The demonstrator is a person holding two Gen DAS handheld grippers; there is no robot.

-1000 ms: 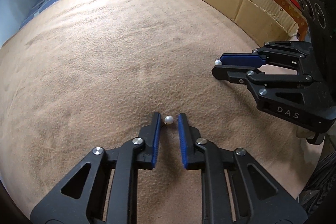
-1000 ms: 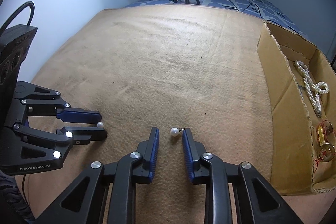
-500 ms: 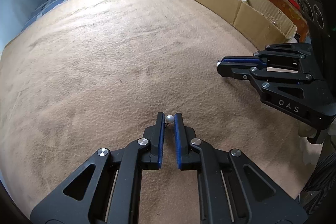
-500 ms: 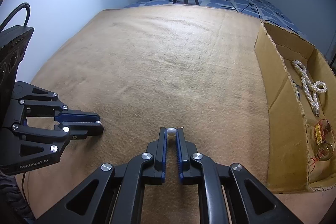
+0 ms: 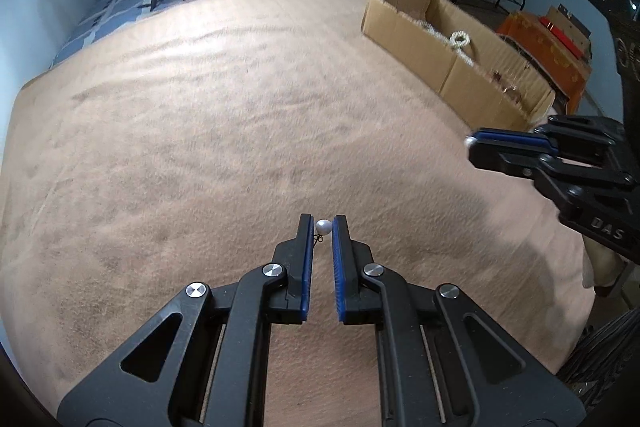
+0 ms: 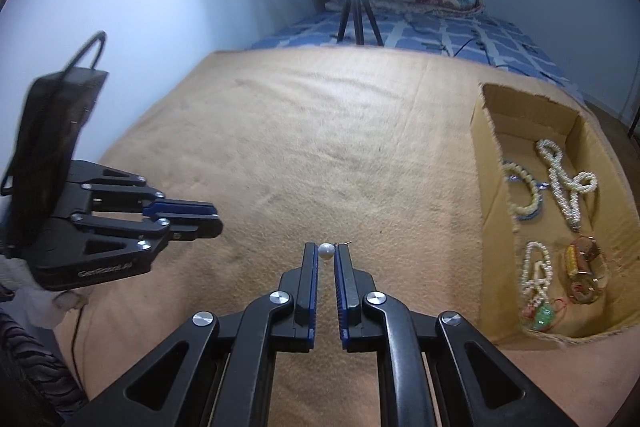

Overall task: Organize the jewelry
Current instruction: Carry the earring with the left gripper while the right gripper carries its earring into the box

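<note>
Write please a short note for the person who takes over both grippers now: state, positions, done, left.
Left gripper: shut on a pearl earring, above the blanket.
Right gripper: shut on the other pearl earring.
Cardboard box lies to the right; pearl necklaces and a bracelet are already inside.
Left to do: put both earrings into the box, likely right gripper first, since it is nearer.

Open blanket (image 6: 320, 147) (cardboard box (image 6: 492, 187) rightward)

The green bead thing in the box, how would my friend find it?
Look at the cardboard box on the right side of the tan blanket. Go to its near end, left corner, where a white bead strand hangs down to a green bead. Nothing else in the box is green.
</note>
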